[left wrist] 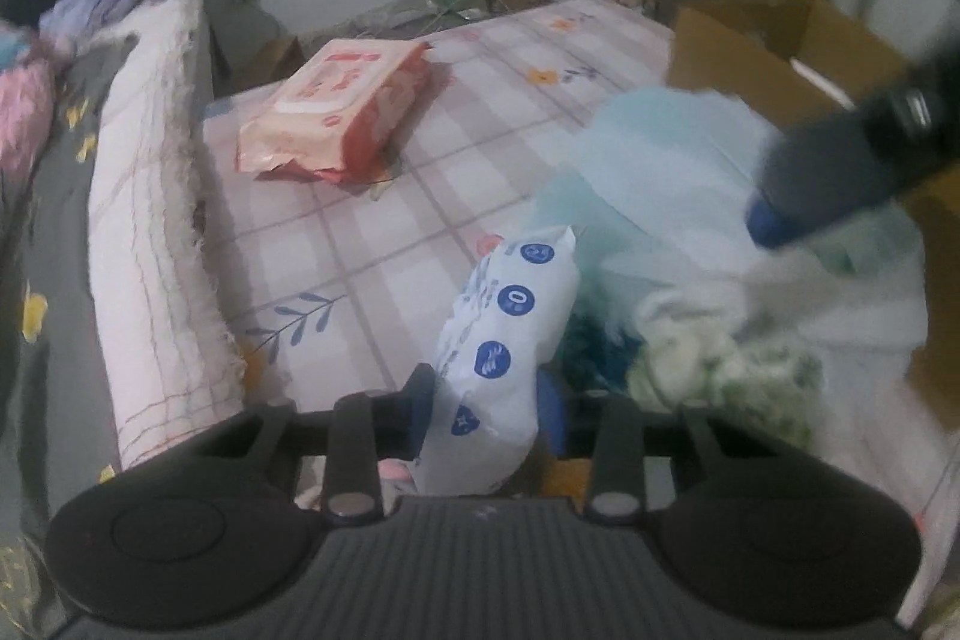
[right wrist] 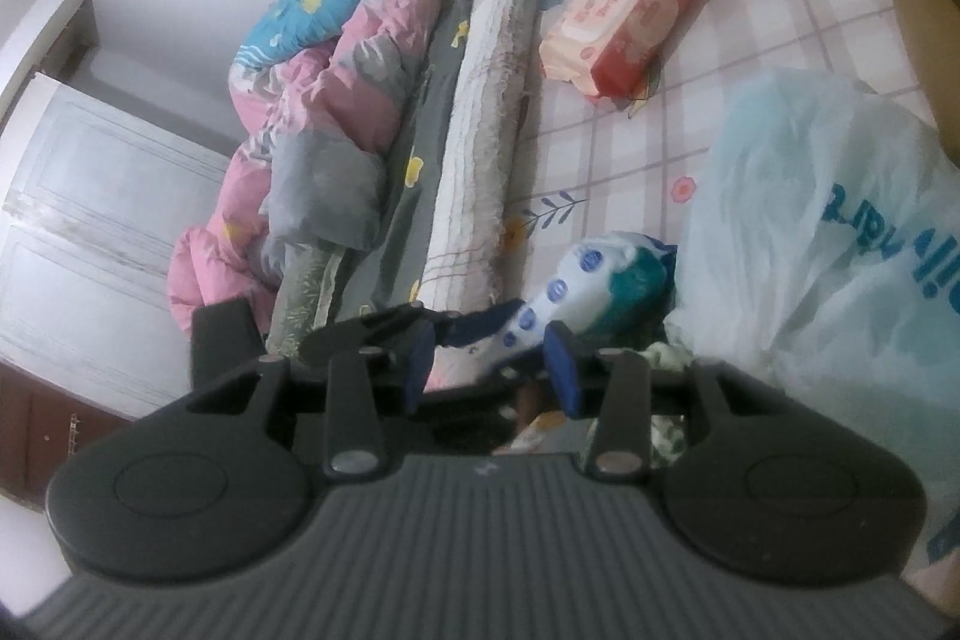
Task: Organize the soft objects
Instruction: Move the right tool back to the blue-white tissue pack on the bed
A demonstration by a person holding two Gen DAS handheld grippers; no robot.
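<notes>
White blue-dotted pack (left wrist: 504, 352) pinched upright in closed left claw (left wrist: 486, 412); right claw (right wrist: 492, 364) agape, empty.

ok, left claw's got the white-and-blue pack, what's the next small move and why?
Probably lift the pack slightly and carry it toward the cardboard box at the right. The left claw is shut on it, and the right claw is open nearby, gripping nothing. The light blue bag lies between pack and box, so it likely needs height first.
</notes>
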